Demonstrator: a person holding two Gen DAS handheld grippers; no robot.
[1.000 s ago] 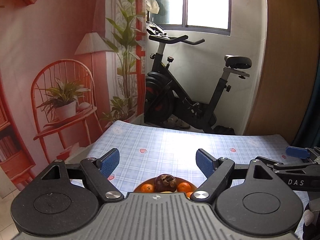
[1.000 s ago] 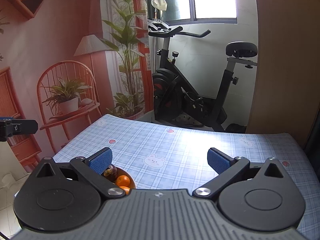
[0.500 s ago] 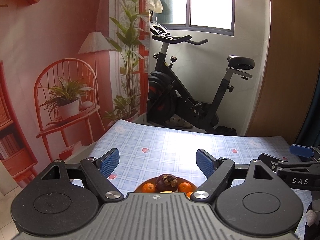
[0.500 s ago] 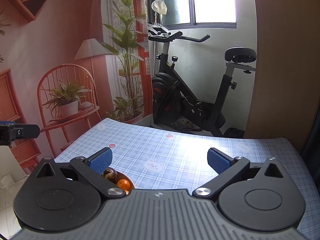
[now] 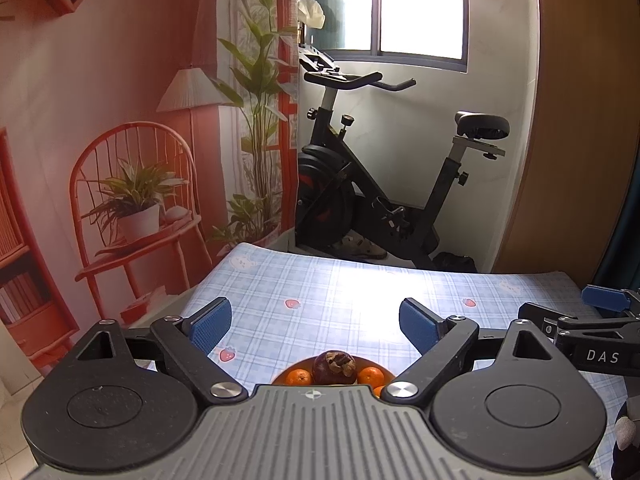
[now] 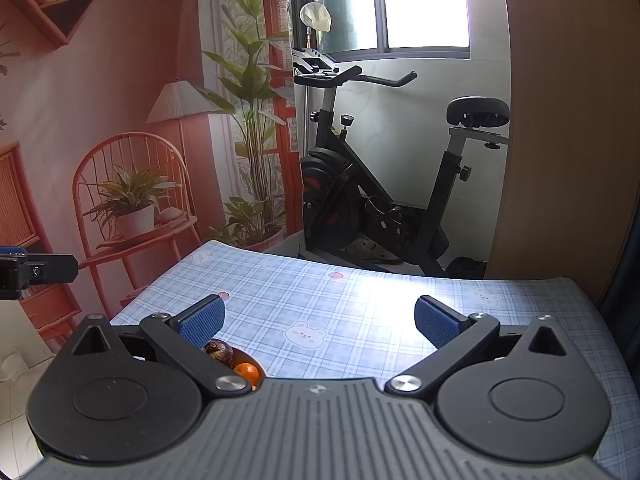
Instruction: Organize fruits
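Widening, the empty left claw (image 5: 315, 322) could knock the mangosteen (image 5: 334, 367) off the heaped plate (image 5: 280, 380), low centre; right claw (image 6: 320, 322) released.

A black exercise bike (image 5: 384, 192) is standing by a bright window (image 5: 420, 8). A blue checked tablecloth (image 5: 340, 292), printed with bears and strawberries, is covering the table. A printed backdrop (image 5: 132, 160) showing a red chair, potted plants and a lamp is hanging on the left. A wooden panel (image 5: 580, 120) is standing on the right.
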